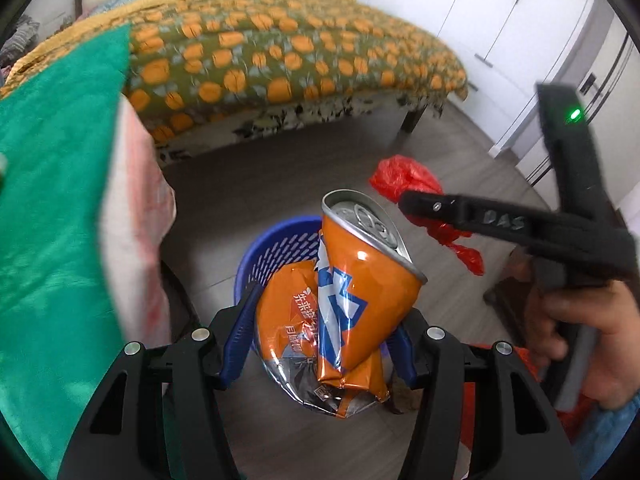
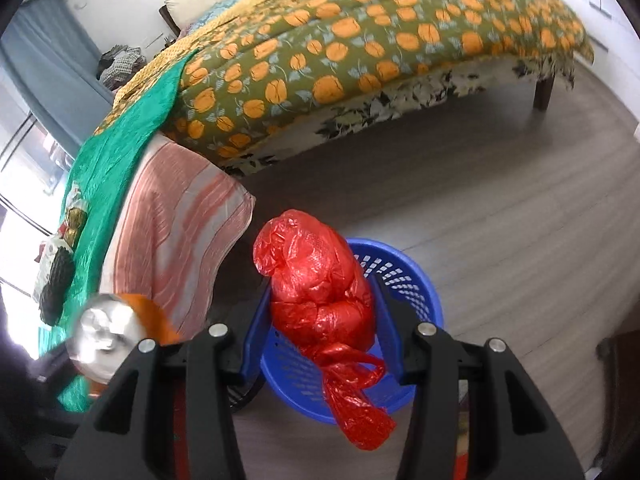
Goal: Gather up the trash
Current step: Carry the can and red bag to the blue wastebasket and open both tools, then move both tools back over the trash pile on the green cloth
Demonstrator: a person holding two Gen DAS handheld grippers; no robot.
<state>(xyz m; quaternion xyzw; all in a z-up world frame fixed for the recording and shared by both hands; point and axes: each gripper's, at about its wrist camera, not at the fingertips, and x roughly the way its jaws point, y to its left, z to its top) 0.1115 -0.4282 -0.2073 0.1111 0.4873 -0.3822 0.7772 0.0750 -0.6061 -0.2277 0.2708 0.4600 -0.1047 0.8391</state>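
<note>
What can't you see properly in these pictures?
- Inside of the blue basket: hidden in both wrist views by the red plastic bag and the crushed orange can.
- Print on the orange wrapper: partly covered by the can, left wrist view.
- Items on the green cloth: small and blurred at the right wrist view's left edge.

Crushed orange can [image 1: 352, 300] and knotted red plastic bag [image 2: 320, 300] held above blue slotted basket [image 2: 404, 276].

The blue basket [image 1: 276, 248] is mostly hidden behind the crushed can [image 1: 356, 280]; a blurred can top [image 2: 106, 338] is smeared.
</note>
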